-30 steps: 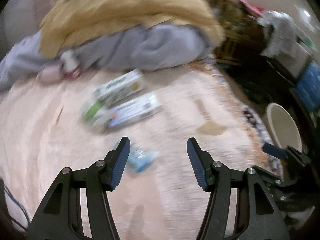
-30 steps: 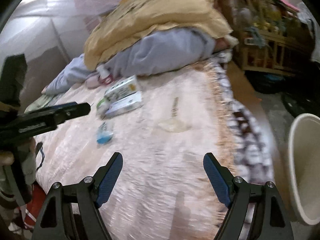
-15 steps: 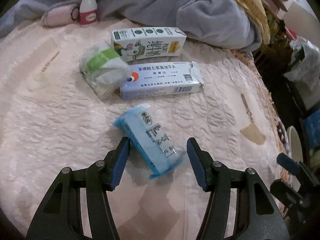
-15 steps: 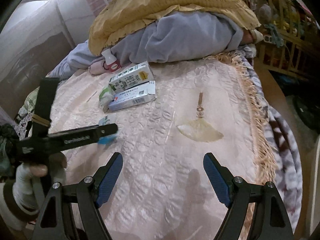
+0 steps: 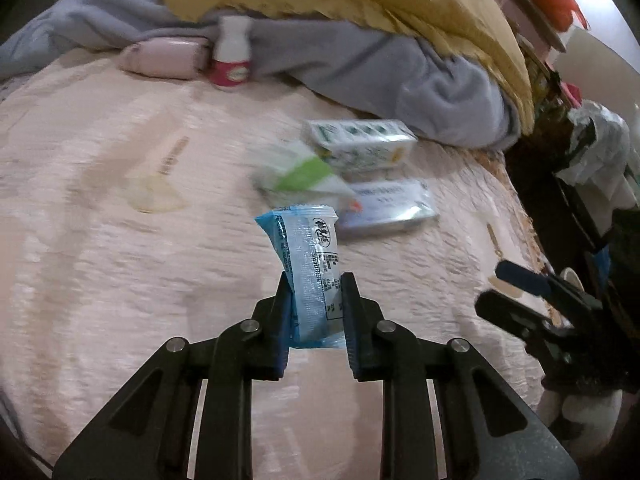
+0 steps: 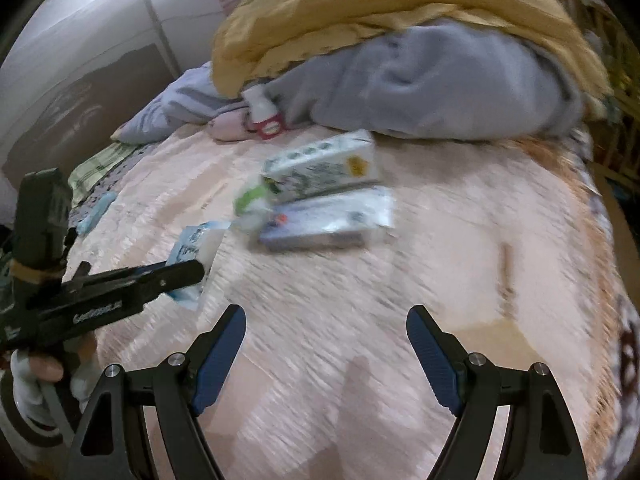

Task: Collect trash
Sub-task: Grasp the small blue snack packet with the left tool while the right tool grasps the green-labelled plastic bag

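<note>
Two hand-held grippers: left hand-held gripper (image 5: 314,300), jaws just closed, clamps the blue packet (image 5: 310,264) at lower centre, long axis along its fingers. Right hand-held gripper (image 6: 326,354) gapes empty. Remaining boxes (image 6: 320,168) lie blurred, centre frame, on the bed (image 5: 100,240); no bin visible.

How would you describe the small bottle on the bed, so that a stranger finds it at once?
Look at the pink bedspread, then at the far edge where the grey blanket is heaped. The small bottle stands upright there, beside a pink pouch. It is the only standing item, white with a red label, while the cartons lie flat.
</note>
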`<move>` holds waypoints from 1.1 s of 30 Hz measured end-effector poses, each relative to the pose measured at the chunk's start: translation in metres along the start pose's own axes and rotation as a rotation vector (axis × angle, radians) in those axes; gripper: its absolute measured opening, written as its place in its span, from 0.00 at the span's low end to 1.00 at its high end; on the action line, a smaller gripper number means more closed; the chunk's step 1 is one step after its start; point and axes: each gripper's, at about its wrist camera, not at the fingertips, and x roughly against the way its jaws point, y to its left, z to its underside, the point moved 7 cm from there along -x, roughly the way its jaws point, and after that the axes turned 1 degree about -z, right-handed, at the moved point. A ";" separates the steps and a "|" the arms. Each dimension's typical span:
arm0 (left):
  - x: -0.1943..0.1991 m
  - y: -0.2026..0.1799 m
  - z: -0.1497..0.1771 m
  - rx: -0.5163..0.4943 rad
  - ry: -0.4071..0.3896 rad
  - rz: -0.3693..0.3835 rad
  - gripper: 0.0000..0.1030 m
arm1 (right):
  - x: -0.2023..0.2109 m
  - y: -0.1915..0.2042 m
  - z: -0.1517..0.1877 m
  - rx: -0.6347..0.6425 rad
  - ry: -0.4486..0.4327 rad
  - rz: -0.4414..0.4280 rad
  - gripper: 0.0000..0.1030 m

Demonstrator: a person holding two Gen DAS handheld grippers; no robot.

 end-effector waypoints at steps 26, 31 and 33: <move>0.019 0.049 0.011 0.051 -0.045 -0.054 0.19 | -0.097 0.090 -0.051 0.297 0.078 -0.035 0.27; 0.021 0.019 0.019 0.011 -0.044 -0.024 0.19 | -0.049 0.082 -0.026 0.242 0.037 -0.054 0.27; 0.020 0.005 0.024 -0.008 -0.035 -0.014 0.19 | -0.033 0.074 -0.014 0.217 0.023 -0.039 0.27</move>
